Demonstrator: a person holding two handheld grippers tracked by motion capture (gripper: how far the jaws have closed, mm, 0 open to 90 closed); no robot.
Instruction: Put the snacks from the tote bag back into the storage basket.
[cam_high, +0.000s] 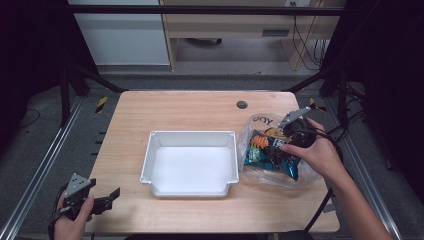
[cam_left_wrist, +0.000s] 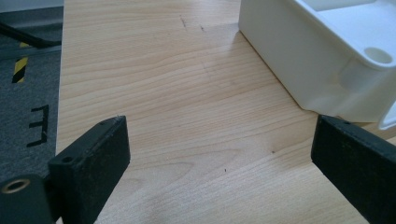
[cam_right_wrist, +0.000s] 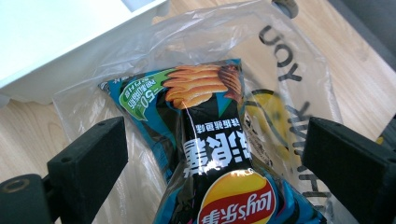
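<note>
Chip bag (cam_right_wrist: 219, 186): a glossy black and teal packet with printed orange ridged chips, a green badge and a red-and-yellow logo; it is seen lying inside a clear plastic bag (cam_high: 260, 127) near the right edge of the table.
Plastic bag: thin, crinkled, see-through film printed with dark letters and a yellow ring; it is spread flat just beside the right wall of the tray.
Right gripper (cam_right_wrist: 215, 154): held over the chip bag; its black padded fingers (cam_right_wrist: 91, 154) are spread wide on either side of the packet, and nothing is pinched.
Left gripper (cam_left_wrist: 219, 163): held at the front left corner of the table; its fingers (cam_left_wrist: 93, 158) are spread over bare wood, well apart from the chip bag.
Tray (cam_high: 150, 155): a white rectangular plastic bin with rounded corners and a flared rim, set at the middle of the table.
Table (cam_high: 175, 107): light wood grain, matte, rounded corners, a dark round hole near the back edge.
Room: grey floor, dark metal frame, pale cabinets behind.
</note>
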